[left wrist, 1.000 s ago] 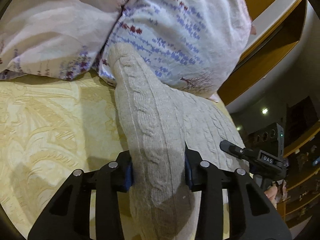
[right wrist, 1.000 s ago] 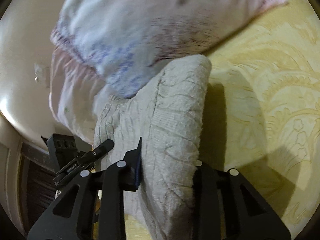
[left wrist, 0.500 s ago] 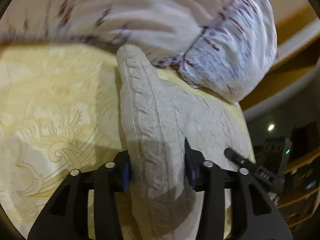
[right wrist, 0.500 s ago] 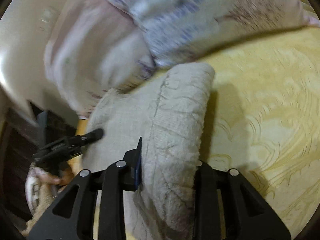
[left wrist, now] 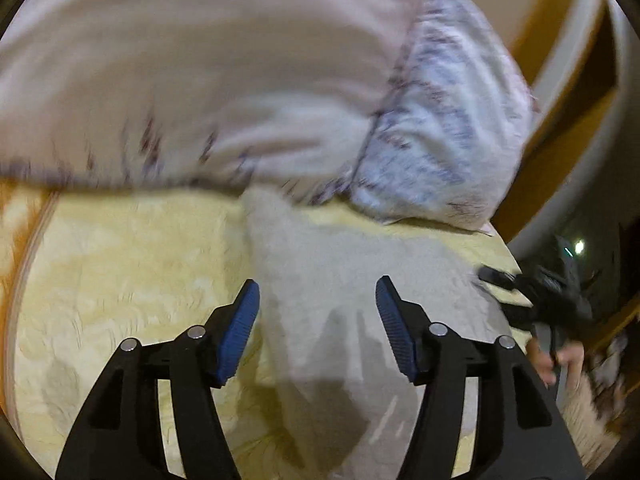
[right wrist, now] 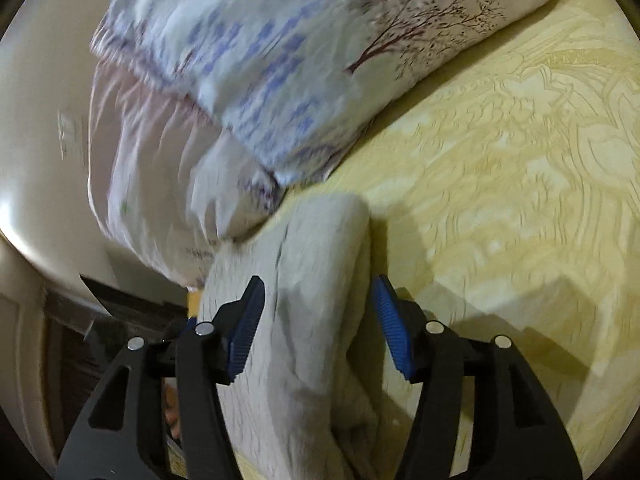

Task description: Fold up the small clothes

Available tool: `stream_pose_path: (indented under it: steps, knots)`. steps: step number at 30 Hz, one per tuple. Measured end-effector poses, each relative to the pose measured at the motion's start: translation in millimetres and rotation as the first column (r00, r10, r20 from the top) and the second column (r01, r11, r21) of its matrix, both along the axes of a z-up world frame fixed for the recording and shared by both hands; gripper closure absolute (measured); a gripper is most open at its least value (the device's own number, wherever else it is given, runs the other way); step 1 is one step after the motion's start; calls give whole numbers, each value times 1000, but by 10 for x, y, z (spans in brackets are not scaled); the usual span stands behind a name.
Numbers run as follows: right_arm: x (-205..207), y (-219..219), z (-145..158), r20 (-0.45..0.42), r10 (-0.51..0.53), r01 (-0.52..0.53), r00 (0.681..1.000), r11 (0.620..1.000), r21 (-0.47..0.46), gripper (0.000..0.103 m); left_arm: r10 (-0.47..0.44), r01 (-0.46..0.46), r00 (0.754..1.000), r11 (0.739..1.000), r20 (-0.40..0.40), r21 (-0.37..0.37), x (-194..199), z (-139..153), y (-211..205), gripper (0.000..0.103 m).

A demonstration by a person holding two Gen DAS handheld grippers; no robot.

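A beige cable-knit garment (left wrist: 320, 280) lies on the yellow patterned bedspread (left wrist: 120, 280), its far end against the pillows. My left gripper (left wrist: 316, 300) is open, its blue pads (left wrist: 240, 328) apart on either side of the knit, not pinching it. In the right wrist view the same garment (right wrist: 316, 280) lies folded between the fingers of my right gripper (right wrist: 318, 300), which is open too, its pads (right wrist: 390, 328) clear of the cloth. The right gripper also shows in the left wrist view (left wrist: 532, 292), at the garment's right edge.
Two pillows with blue and purple print (left wrist: 440, 140) (right wrist: 280, 60) lie at the head of the bed, touching the garment. A wooden headboard (left wrist: 568, 100) stands at the right. The bed's edge and dark floor (right wrist: 100, 340) lie to the left in the right wrist view.
Both grippers were shut on the knit garment and have opened, letting it drop onto the bedspread. Both views have swung toward the pillows and are blurred by motion.
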State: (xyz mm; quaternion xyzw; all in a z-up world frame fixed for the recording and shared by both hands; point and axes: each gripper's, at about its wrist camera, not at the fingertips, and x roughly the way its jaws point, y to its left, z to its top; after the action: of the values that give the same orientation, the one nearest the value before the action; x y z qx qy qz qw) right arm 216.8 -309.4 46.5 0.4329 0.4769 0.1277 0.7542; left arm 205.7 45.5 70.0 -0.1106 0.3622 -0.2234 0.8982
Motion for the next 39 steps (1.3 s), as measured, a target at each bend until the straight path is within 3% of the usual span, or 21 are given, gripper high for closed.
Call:
stream_pose_path:
  steps: [3, 4, 5, 6, 7, 9, 10, 11, 14, 17, 19, 21, 23, 30, 34, 39]
  knots:
    - [177, 13, -30, 6, 12, -12, 1000, 1000, 15, 48, -88, 87, 995, 996, 44, 26, -9, 82, -251, 36]
    - [243, 40, -27, 7, 25, -25, 1000, 1000, 3, 60, -108, 106, 994, 994, 30, 36, 33, 69, -342, 36]
    - [293, 80, -6, 19, 48, -47, 999, 999, -25, 82, -121, 121, 993, 992, 8, 43, 71, 46, -380, 36]
    - [335, 141, 43, 41, 79, -75, 996, 993, -86, 91, -134, 135, 991, 989, -27, 51, 148, -9, -445, 36]
    - [351, 194, 80, 57, 80, -72, 995, 987, -144, 93, -132, 135, 990, 989, -54, 59, 195, -60, -461, 36]
    - [353, 209, 148, 70, 73, -54, 995, 967, -250, 94, -117, 124, 986, 991, -118, 55, 323, -177, -488, 38]
    - [356, 175, 132, 54, 59, -42, 997, 961, -273, 95, -107, 114, 984, 992, -139, 46, 359, -219, -473, 43]
    - [364, 140, 86, 26, 43, -34, 999, 959, -282, 95, -96, 103, 984, 994, -154, 42, 390, -245, -461, 51]
    - [395, 99, -98, -47, 19, -30, 999, 963, -269, 95, -63, 67, 978, 998, -201, 11, 502, -307, -407, 60]
    - [394, 137, -40, -46, 36, -47, 998, 960, -277, 91, -60, 66, 977, 998, -206, 20, 542, -315, -421, 61]
    - [295, 77, 31, -42, 31, -40, 999, 969, -245, 71, -67, 69, 980, 998, -185, 6, 474, -275, -388, 60]
    - [135, 17, 125, -15, 31, -34, 999, 974, -222, 60, -80, 79, 984, 997, -157, -14, 333, -229, -342, 57]
    - [-82, -11, 226, 20, 60, -55, 998, 976, -212, 58, -88, 86, 988, 996, -126, -20, 171, -178, -299, 53]
    - [-603, 174, 309, 49, 156, -145, 987, 972, -183, 59, -125, 126, 992, 989, -14, 73, -525, -69, -291, 44]
    - [-685, 306, 288, 54, 185, -166, 981, 955, -247, 86, -148, 144, 989, 978, 13, 149, -696, -108, -419, 41]
    - [-665, 236, 214, 25, 109, -96, 994, 947, -305, 92, -142, 139, 990, 966, -5, 218, -649, -231, -553, 41]
